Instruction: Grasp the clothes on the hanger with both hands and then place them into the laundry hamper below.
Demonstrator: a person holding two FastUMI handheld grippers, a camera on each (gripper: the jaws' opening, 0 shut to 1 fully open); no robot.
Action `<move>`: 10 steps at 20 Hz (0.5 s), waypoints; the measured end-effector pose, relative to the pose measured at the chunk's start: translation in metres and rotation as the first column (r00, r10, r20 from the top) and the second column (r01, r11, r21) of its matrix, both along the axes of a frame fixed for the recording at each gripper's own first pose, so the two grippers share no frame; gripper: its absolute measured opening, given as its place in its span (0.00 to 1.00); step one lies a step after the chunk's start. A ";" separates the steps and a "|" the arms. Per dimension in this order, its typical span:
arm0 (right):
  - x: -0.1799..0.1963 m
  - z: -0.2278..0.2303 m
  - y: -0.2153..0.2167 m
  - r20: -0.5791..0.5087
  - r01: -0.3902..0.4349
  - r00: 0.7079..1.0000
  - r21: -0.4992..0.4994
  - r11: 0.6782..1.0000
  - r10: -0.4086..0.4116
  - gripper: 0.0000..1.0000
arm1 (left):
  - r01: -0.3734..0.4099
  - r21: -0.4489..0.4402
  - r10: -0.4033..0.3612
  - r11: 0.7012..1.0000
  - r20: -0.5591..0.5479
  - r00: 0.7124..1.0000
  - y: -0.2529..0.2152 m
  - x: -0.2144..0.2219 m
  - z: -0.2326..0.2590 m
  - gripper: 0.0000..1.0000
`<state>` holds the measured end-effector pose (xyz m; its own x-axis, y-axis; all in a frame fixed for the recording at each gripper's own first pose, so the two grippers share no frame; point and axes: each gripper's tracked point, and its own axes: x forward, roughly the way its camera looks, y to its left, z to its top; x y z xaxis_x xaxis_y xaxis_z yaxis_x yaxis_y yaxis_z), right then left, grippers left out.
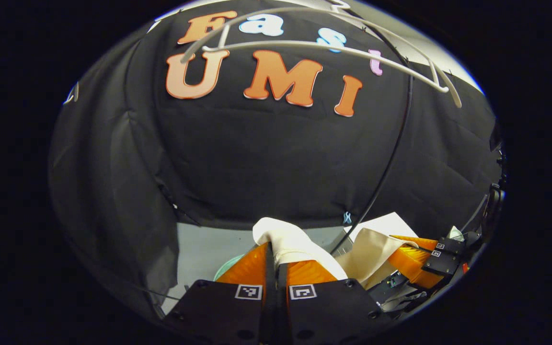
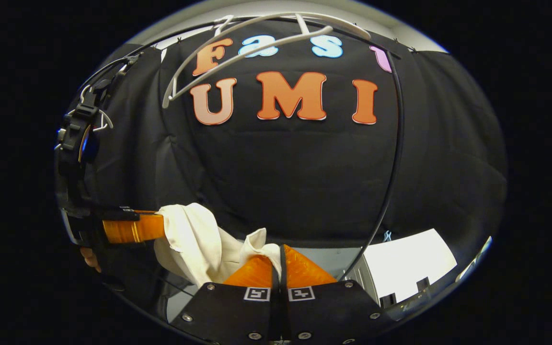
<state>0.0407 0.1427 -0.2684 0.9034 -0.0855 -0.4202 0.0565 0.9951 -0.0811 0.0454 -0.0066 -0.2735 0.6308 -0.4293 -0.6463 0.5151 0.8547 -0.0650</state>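
A cream-white garment (image 1: 288,242) is off the hanger and stretched between both grippers. In the left gripper view my left gripper (image 1: 272,249) is shut on one bunched end of it. To the right, my right gripper (image 1: 412,256) pinches the other end (image 1: 367,249). The right gripper view has my right gripper (image 2: 281,251) shut on a small fold of the garment (image 2: 257,242), while the left gripper (image 2: 156,227) holds the larger bunch (image 2: 189,235) at the left. The white hanger (image 1: 328,48) (image 2: 257,38) hangs bare, high above. A pale green rim (image 1: 225,268) peeks out below my left fingers.
A thin black cable (image 1: 391,158) (image 2: 396,158) runs down the cloth wall. A white board or box (image 2: 405,268) (image 1: 386,223) stands on the pale floor at the right. A black clamp with a hook (image 2: 77,129) sits at the upper left.
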 end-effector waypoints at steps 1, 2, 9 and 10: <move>0.004 -0.009 -0.003 -0.020 0.006 1.000 0.000 1.000 -0.006 0.00 | 0.002 0.009 -0.002 1.000 -0.025 1.000 0.000 0.000 -0.011 0.07; 0.007 -0.019 -0.010 -0.040 0.015 0.999 0.001 1.000 -0.015 0.00 | 0.000 0.018 0.001 1.000 -0.049 0.999 -0.002 -0.001 -0.020 0.07; 0.008 -0.082 -0.031 -0.173 0.059 0.983 0.027 0.998 -0.053 0.02 | -0.054 0.136 0.081 0.989 -0.205 0.975 0.011 -0.003 -0.085 0.05; 0.010 -0.090 -0.031 -0.192 0.058 0.980 0.029 0.998 -0.051 0.02 | -0.051 0.157 0.086 0.986 -0.224 0.971 0.015 -0.001 -0.094 0.07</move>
<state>0.0506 0.1117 -0.3588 0.8005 -0.1151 -0.5882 0.0972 0.9933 -0.0620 0.0443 0.0088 -0.3676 0.4827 -0.2777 -0.8306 0.4409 0.8965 -0.0435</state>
